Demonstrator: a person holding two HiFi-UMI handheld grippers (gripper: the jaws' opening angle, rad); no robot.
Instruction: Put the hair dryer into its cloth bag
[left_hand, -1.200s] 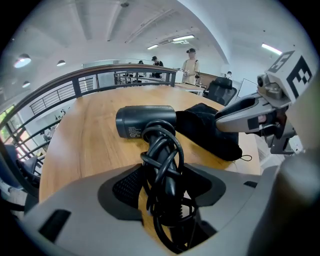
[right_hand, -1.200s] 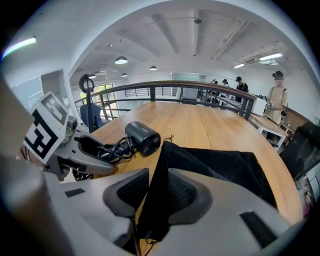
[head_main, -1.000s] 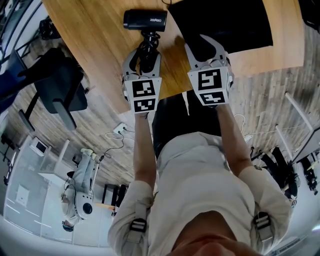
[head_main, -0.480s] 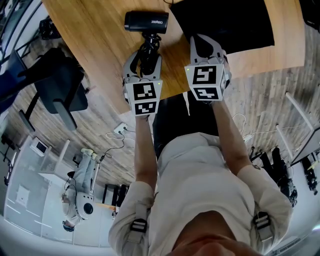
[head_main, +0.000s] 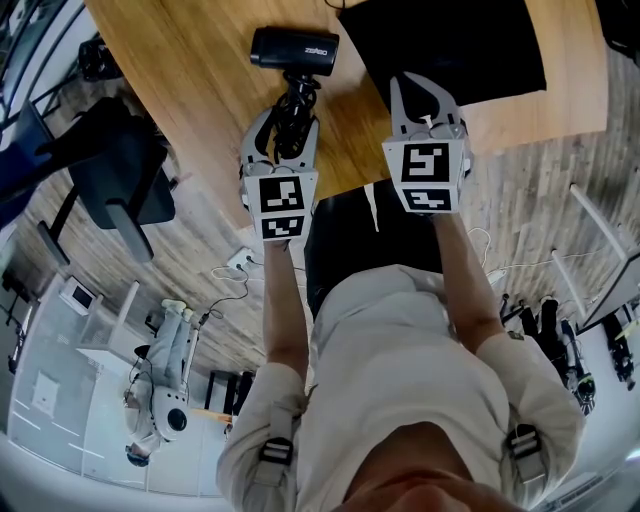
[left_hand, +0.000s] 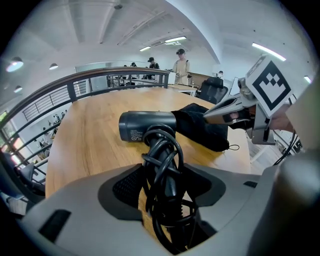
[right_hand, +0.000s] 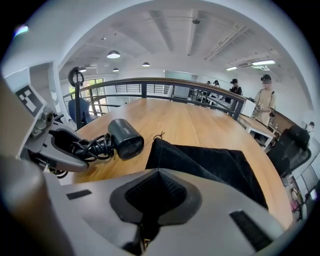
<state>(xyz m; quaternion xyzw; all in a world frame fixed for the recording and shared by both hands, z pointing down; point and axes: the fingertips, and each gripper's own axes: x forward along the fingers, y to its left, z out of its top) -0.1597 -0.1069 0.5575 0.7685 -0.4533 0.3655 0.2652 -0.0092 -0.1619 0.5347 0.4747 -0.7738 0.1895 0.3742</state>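
Inventory, my count: one hair dryer (head_main: 293, 49), one cloth bag (head_main: 450, 40), one worktop (head_main: 190, 90). Tongs in my hands: two, namely left tongs (head_main: 288, 120) and right tongs (head_main: 412, 88).

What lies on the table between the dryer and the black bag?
A narrow strip of bare table separates dryer and bag; only the bag's drawstring end lies there. The right gripper view shows it.
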